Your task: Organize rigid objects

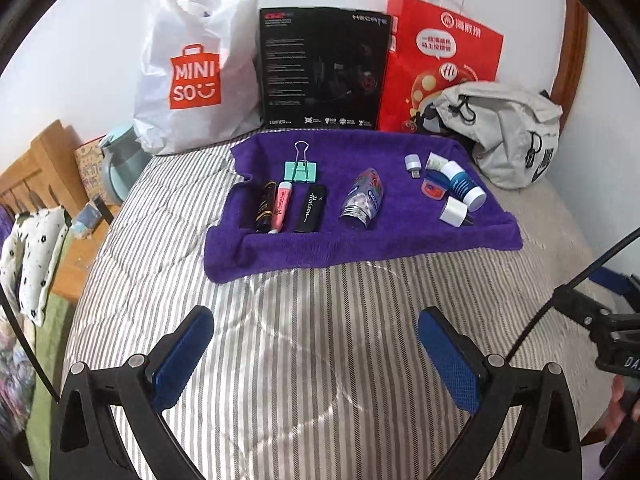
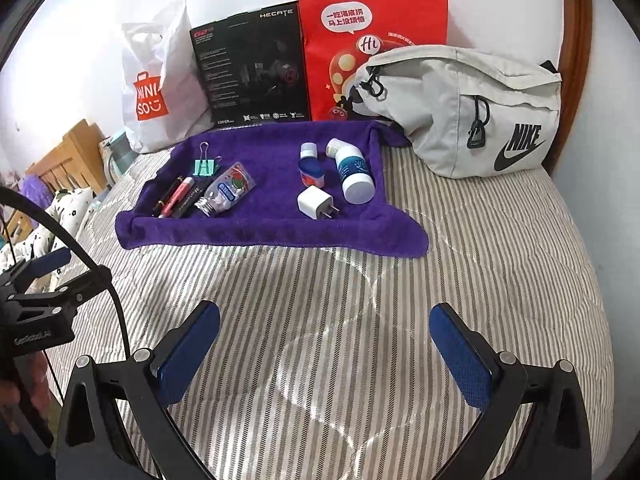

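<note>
Small items in two clusters on purple towel [image 1: 360, 240]; both grippers' fingers apart, empty.

White Miniso bag [image 1: 192, 80], black box [image 1: 324, 68], red paper bag [image 2: 372, 48], grey Nike bag [image 2: 472, 112]

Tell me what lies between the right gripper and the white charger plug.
Only bare striped bedding and the purple towel's front edge separate right gripper from charger plug, per right wrist view.
</note>
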Demonstrator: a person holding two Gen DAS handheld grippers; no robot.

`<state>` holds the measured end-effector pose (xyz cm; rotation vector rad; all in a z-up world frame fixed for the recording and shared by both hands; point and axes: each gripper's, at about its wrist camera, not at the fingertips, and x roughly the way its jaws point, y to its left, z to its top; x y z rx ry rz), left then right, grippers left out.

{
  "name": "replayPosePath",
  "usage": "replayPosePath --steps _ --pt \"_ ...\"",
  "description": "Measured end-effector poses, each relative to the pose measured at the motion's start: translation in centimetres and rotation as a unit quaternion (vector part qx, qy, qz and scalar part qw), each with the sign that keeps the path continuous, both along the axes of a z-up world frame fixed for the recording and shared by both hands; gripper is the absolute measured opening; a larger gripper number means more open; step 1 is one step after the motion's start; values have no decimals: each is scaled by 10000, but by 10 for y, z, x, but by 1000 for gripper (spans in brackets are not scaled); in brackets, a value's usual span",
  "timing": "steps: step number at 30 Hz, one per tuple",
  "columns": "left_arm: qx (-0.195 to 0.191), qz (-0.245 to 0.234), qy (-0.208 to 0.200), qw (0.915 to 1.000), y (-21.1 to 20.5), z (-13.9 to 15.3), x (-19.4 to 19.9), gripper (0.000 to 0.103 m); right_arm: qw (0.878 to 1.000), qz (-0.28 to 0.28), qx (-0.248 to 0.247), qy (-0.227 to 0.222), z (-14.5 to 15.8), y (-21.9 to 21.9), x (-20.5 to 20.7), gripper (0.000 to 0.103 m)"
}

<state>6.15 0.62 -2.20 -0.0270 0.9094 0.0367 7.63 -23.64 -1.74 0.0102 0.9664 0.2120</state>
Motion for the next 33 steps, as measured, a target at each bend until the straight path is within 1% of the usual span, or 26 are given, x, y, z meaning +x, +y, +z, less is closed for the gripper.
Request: replayPosePath --steps 2,10,18,22,26,33 --pt "-68 62 -34 10000 0 2 -5 103 10000 -22 -3 -38 2 1 -4 103" --pt "-121 86 -134 9998 -5 7 -21 103 9999 -40 -153 -54 2 2 -15 103" --pt "27 152 -140 9998 -7 8 -29 103 9996 -146 -248 -78 7 -7 -22 103" --pt "-99 152 -124 9998 -3 8 -30 103 9994 -183 -279 -121 11 -9 -24 103" --pt "-42 154 -96 9998 -4 7 -29 103 9990 -183 -383 -166 13 -9 -25 103" --pt "162 83 -25 9998 -10 4 -30 103 9989 -187 -380 -194 16 -12 -29 103"
